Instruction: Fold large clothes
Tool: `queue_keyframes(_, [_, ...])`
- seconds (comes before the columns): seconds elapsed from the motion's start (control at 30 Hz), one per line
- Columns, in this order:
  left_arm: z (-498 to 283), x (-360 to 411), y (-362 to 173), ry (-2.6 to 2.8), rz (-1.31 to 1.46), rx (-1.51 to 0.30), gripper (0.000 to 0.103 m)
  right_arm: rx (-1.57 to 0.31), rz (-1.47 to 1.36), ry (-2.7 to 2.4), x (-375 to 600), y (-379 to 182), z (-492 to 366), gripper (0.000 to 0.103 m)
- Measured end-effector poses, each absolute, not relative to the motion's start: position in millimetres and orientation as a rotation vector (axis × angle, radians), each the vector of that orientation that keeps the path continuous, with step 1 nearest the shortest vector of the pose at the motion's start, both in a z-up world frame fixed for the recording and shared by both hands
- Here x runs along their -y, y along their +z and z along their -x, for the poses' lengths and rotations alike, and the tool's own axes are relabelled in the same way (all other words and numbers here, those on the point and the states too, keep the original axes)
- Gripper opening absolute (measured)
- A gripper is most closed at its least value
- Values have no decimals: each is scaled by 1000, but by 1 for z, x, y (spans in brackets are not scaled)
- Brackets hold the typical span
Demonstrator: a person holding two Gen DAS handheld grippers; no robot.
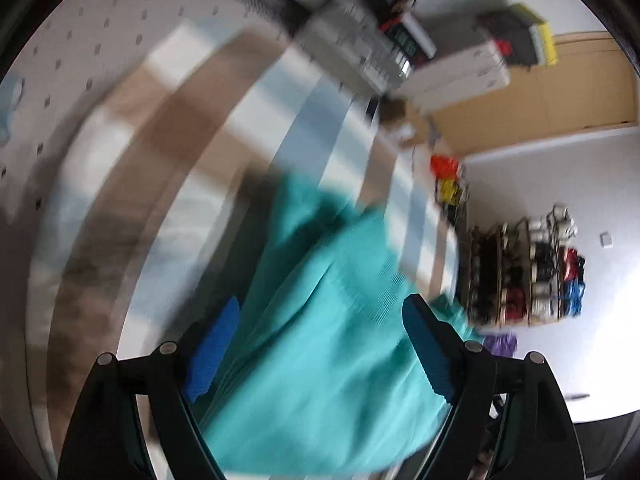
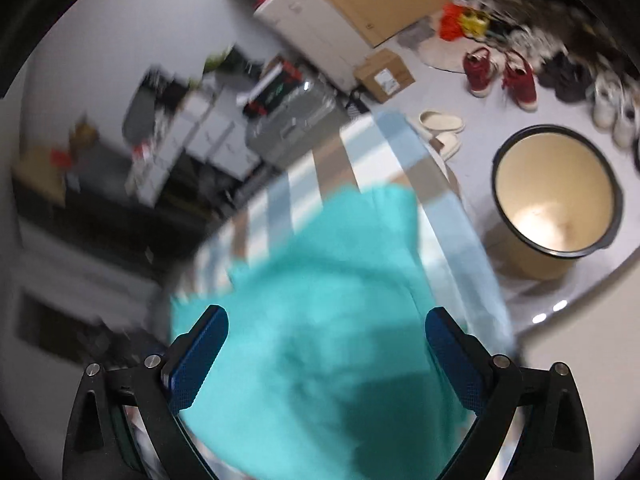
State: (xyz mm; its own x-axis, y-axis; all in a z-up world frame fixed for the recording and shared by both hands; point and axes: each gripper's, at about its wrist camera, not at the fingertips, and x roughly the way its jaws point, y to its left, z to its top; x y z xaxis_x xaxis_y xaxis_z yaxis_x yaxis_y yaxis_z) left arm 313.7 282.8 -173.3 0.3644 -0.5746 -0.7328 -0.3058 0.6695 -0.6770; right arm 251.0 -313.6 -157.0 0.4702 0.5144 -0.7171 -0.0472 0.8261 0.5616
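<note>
Teal garment (image 1: pixel 328 320), a knit top as far as the blur allows, lies on the striped bed cover (image 1: pixel 192 168) (brown, white and pale blue bands). All places below are given relative to this garment.

Left hand-held gripper (image 1: pixel 320 344): jaws stand wide apart, one blue pad on either side of the cloth, neither pressing on it. Cloth fills the gap between them and runs away from the camera toward the far end of the bed.

Right hand-held gripper (image 2: pixel 326 352): jaws likewise spread wide, blue pads clear of the fabric on both sides. Nothing clamped in either. Both views are smeared, so folds and hems cannot be read.

Key relation: the garment sits directly ahead of and below both grippers, its long axis running roughly along each gripper's pointing line, away from the person. Both hang just above the near end; I cannot tell which is nearer. Judgement: the next grasp needs each gripper to drop onto a near edge or corner, one per side.

Beyond the garment's far end in the right view: cream slippers (image 2: pixel 442 126), then red shoes (image 2: pixel 500 74) on the floor. Off its right edge stands a round beige bin (image 2: pixel 556 196) with a dark rim. A shoe rack (image 1: pixel 528 268) stands against the wall in the left view.
</note>
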Motion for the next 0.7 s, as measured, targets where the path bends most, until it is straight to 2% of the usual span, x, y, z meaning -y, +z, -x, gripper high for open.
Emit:
queue_keyframes(0.2, [-263,-264,-216,-318,731,-1422,81,-1069,-356,436,307,-187,-185,101])
queue_keyframes(0.33, [-236,-259,-220,-288,601,-1411,81,-1086,-304,438,300,-209,-159,101])
queue_keyframes(0.43, [-229,-254,-235,-319,627,-1450,81,-1131,-354,424,299,-230,-164,101])
queue_keyframes(0.57, [-223,-244,-235,-360,549,-1408,80,-1077,-518,452,306,-236,-171,97])
queue_keyframes(0.63, [-220,-236,-231,-367,459,-1388,74,-1075,-568,484,305,-239,-174,84])
queue_keyframes(0.7, [-216,-232,-230,-354,429,-1381,52,-1086,-531,469,298,-241,-175,72])
